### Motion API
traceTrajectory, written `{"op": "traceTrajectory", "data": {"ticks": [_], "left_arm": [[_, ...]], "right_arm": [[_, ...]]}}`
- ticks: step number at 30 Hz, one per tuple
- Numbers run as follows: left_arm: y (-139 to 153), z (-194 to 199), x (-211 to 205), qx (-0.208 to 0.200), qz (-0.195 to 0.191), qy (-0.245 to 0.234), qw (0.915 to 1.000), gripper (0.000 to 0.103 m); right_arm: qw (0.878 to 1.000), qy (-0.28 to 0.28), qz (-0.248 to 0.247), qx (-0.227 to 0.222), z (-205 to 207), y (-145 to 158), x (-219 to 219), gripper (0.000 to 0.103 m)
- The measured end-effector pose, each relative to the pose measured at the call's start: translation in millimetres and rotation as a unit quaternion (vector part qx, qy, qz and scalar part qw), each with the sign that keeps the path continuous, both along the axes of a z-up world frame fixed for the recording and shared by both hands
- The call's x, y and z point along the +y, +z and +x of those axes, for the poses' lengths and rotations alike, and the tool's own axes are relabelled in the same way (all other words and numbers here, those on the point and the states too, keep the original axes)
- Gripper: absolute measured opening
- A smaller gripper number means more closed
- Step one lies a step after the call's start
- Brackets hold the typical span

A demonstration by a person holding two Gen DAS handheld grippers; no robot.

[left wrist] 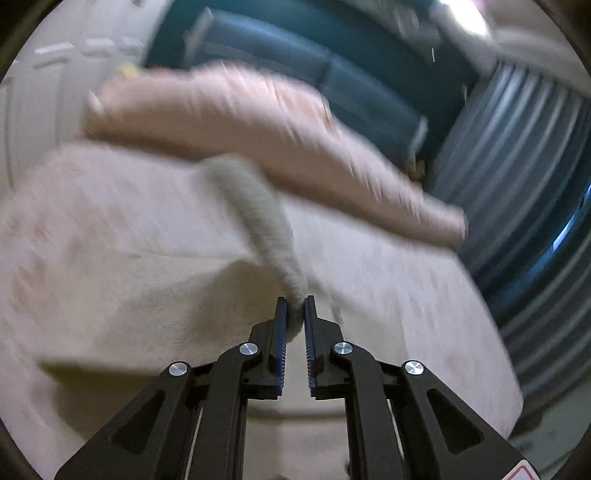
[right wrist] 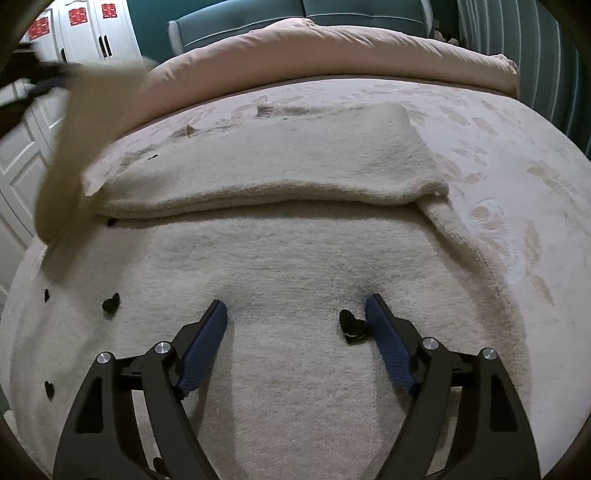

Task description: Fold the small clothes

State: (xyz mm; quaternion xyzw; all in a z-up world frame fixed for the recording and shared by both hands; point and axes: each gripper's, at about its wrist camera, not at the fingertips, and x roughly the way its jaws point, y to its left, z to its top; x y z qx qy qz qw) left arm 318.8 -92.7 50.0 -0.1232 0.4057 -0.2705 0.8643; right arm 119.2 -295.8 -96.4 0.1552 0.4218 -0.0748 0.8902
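Note:
A cream fluffy garment (right wrist: 295,251) with small black hearts (right wrist: 352,326) lies spread on the bed, its far part folded over (right wrist: 277,162). My right gripper (right wrist: 295,306) is open, its blue pads (right wrist: 207,339) low over the fabric with nothing pinched between them. My left gripper (left wrist: 295,302) is shut on a strip of the same cream fabric, a sleeve (left wrist: 258,206), which stretches away from its tips; the view is blurred. In the right wrist view the lifted sleeve (right wrist: 59,155) hangs at the far left under the blurred left gripper (right wrist: 44,79).
A pink duvet (right wrist: 332,48) is bunched along the bed's far end below a teal headboard (right wrist: 295,14). The patterned bed sheet (right wrist: 498,166) shows to the right of the garment. White wardrobe doors (right wrist: 92,29) stand at the left, striped curtains (left wrist: 517,147) at the right.

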Motion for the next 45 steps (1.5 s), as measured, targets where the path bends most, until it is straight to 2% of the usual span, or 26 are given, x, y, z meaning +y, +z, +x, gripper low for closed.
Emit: {"op": "traceTrajectory", "data": {"ticks": [1, 3, 4, 5, 8, 13, 17, 21, 23, 25, 26, 27, 28, 29, 30, 31, 32, 35, 36, 37, 39, 40, 41, 42, 43, 45], "left_arm": [[-21, -7, -20, 0.018, 0.013, -0.008, 0.9997, 0.010], [-58, -17, -43, 0.057, 0.030, -0.010, 0.9979, 0.028], [-75, -21, -46, 0.078, 0.025, -0.007, 0.9966, 0.033], [-84, -26, -42, 0.092, 0.016, -0.001, 0.9957, 0.041], [-103, -32, -7, 0.122, -0.017, 0.038, 0.9917, 0.049], [-104, -25, 94, 0.122, -0.038, 0.151, 0.9803, 0.055], [-111, 1, 163, 0.148, -0.056, 0.229, 0.9606, 0.056], [-115, 4, 193, 0.165, -0.085, 0.259, 0.9480, 0.056], [-119, 4, 200, 0.169, -0.100, 0.261, 0.9451, 0.056], [-121, 4, 203, 0.174, -0.105, 0.263, 0.9433, 0.056], [-121, 6, 203, 0.175, -0.109, 0.265, 0.9419, 0.054], [-122, 8, 203, 0.174, -0.114, 0.265, 0.9415, 0.045], [-125, 15, 205, 0.174, -0.114, 0.264, 0.9417, 0.032], [-124, 19, 203, 0.175, -0.109, 0.259, 0.9437, 0.003], [-122, 22, 204, 0.174, -0.106, 0.257, 0.9445, 0.005], [-114, 23, 205, 0.161, -0.106, 0.264, 0.9450, 0.005], [-109, 22, 208, 0.147, -0.106, 0.264, 0.9473, 0.005], [-89, 19, 205, 0.097, -0.075, 0.265, 0.9563, 0.005], [-88, 19, 202, 0.091, -0.059, 0.265, 0.9582, 0.005], [-91, 20, 199, 0.093, -0.048, 0.258, 0.9603, 0.005], [-104, 23, 195, 0.111, -0.030, 0.255, 0.9600, 0.005], [-114, 25, 191, 0.127, -0.015, 0.255, 0.9585, 0.005], [-121, 26, 189, 0.138, -0.008, 0.254, 0.9574, 0.005], [-128, 25, 187, 0.150, -0.004, 0.253, 0.9558, 0.005], [-130, 23, 186, 0.150, -0.003, 0.256, 0.9550, 0.005], [-129, 21, 184, 0.138, 0.012, 0.254, 0.9574, 0.005]], "right_arm": [[1.000, 0.001, 0.004, -0.002, 0, 0, 0, 0.078], [1.000, 0.005, 0.013, -0.006, -1, 0, -2, 0.079], [1.000, 0.007, 0.016, -0.007, -1, 1, -2, 0.081], [1.000, 0.009, 0.019, -0.008, -2, 1, -2, 0.083], [0.999, 0.013, 0.028, -0.013, -3, 3, -3, 0.085], [0.999, 0.005, 0.035, -0.028, 1, 27, -10, 0.085], [0.997, -0.017, 0.066, -0.034, 34, 49, -28, 0.085], [0.994, -0.049, 0.097, -0.012, 84, 46, -48, 0.084], [0.993, -0.064, 0.098, 0.009, 109, 37, -53, 0.084], [0.990, -0.069, 0.120, 0.037, 132, 22, -54, 0.083], [0.988, -0.071, 0.128, 0.047, 138, 16, -54, 0.075], [0.987, -0.075, 0.126, 0.058, 146, 11, -50, 0.071], [0.989, -0.079, 0.105, 0.065, 154, 11, -44, 0.060], [0.991, -0.070, 0.097, 0.061, 159, 15, -39, 0.027], [0.992, -0.052, 0.100, 0.057, 165, 24, -33, 0.016], [0.993, -0.047, 0.098, 0.045, 168, 38, -30, 0.011], [0.992, -0.028, 0.124, -0.017, 164, 68, -29, 0.005], [0.975, 0.006, 0.164, -0.147, 135, 131, -31, 0.005], [0.972, 0.009, 0.154, -0.180, 122, 144, -34, 0.005], [0.973, -0.001, 0.129, -0.192, 111, 145, -38, 0.005], [0.987, -0.015, 0.096, -0.126, 123, 109, -45, 0.005], [0.996, -0.027, 0.072, -0.040, 138, 65, -50, 0.004], [0.998, -0.035, 0.050, 0.032, 147, 31, -53, 0.004], [0.996, -0.041, 0.045, 0.060, 147, 15, -55, 0.004], [0.996, -0.041, 0.065, 0.034, 139, 19, -57, 0.004], [0.995, -0.041, 0.092, -0.023, 127, 48, -59, 0.004]]}}
